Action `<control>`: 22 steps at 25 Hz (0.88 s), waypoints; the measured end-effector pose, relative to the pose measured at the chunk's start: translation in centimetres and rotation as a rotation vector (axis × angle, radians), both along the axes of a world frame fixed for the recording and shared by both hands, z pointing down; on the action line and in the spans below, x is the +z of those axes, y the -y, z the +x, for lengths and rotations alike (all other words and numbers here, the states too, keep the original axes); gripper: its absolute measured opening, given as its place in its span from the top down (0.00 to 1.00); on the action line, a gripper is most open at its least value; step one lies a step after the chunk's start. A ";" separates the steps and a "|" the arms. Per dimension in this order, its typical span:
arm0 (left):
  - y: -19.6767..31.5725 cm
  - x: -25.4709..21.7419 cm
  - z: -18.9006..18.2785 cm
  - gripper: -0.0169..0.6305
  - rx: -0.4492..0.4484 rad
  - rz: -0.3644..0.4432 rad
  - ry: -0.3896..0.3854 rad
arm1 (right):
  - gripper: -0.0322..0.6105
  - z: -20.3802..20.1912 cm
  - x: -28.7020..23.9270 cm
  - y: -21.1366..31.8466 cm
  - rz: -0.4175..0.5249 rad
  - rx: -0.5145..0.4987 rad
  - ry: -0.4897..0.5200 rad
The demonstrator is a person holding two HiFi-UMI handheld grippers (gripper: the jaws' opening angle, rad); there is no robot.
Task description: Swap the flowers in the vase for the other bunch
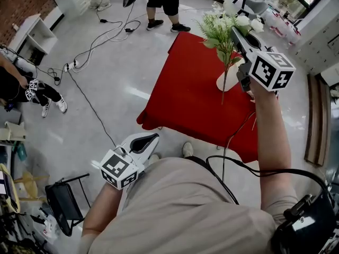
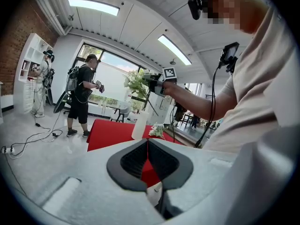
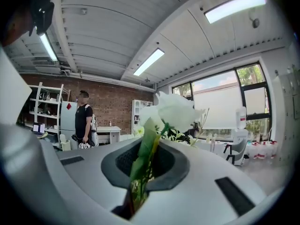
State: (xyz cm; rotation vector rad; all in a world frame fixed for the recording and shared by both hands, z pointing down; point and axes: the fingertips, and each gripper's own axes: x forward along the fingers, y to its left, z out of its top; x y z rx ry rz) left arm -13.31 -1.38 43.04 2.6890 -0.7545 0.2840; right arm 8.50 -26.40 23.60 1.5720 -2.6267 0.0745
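Note:
My right gripper [image 1: 235, 35] is raised above the red table [image 1: 180, 94] and shut on the stems of a bunch of white flowers with green leaves [image 1: 222, 28]. The stems hang down clear of the white vase [image 1: 229, 79], which stands on the table below them. In the right gripper view the stems [image 3: 143, 163] are pinched between the jaws, with a white bloom [image 3: 174, 110] just beyond. My left gripper [image 1: 147, 141] is low by my body, shut and holding nothing. Its own view shows the vase [image 2: 139, 124] with the other bunch [image 2: 156, 130] lying beside it on the table.
Cables [image 1: 90, 52] trail over the grey floor left of the table. One person stands beyond the table's far end [image 1: 163, 4] and another sits at the left edge [image 1: 21, 89]. A black folding chair [image 1: 66, 205] stands at lower left and a wooden bench [image 1: 317, 120] at the right.

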 end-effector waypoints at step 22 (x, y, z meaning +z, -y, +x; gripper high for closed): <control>1.5 0.6 5.2 0.96 0.050 -0.001 0.017 | 0.91 14.6 -7.2 1.7 0.266 0.259 0.001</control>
